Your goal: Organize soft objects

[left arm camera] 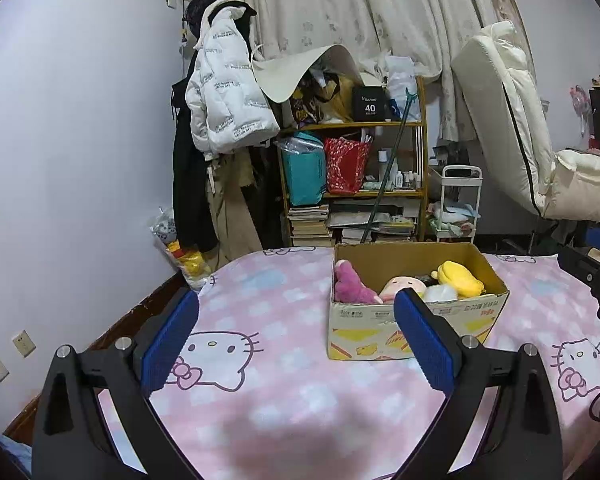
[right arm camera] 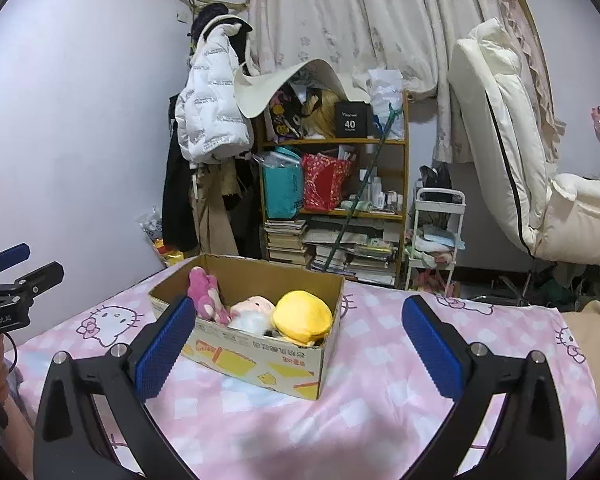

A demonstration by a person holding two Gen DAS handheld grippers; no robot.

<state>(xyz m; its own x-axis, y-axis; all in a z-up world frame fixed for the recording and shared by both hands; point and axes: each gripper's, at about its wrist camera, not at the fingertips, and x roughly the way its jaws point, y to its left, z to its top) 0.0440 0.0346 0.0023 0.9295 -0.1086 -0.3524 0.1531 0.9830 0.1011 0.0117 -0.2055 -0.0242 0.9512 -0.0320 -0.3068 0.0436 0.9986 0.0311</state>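
Observation:
An open cardboard box (left arm camera: 416, 322) (right arm camera: 260, 360) stands on the pink cat-print bed sheet (left arm camera: 280, 400) (right arm camera: 380, 380). Inside lie a purple plush (left arm camera: 350, 282) (right arm camera: 204, 294), a pink-faced plush (left arm camera: 402, 288) (right arm camera: 252, 306), a white fluffy toy (left arm camera: 440, 292) (right arm camera: 250, 322) and a yellow plush (left arm camera: 460, 278) (right arm camera: 302, 316). My left gripper (left arm camera: 296, 330) hovers open above the sheet, left of the box front, nothing between its blue pads. My right gripper (right arm camera: 298, 346) is open too, with the box seen between its fingers farther off. The left gripper shows at the left edge of the right wrist view.
Beyond the bed stand a cluttered wooden shelf (left arm camera: 356, 124) (right arm camera: 332, 142) with books and bags, hanging coats (left arm camera: 224, 92) (right arm camera: 212, 100), a small white cart (left arm camera: 458, 204) (right arm camera: 436, 236) and a tilted cream recliner (left arm camera: 512, 128) (right arm camera: 508, 136). A white wall (left arm camera: 80, 140) borders the bed's left side.

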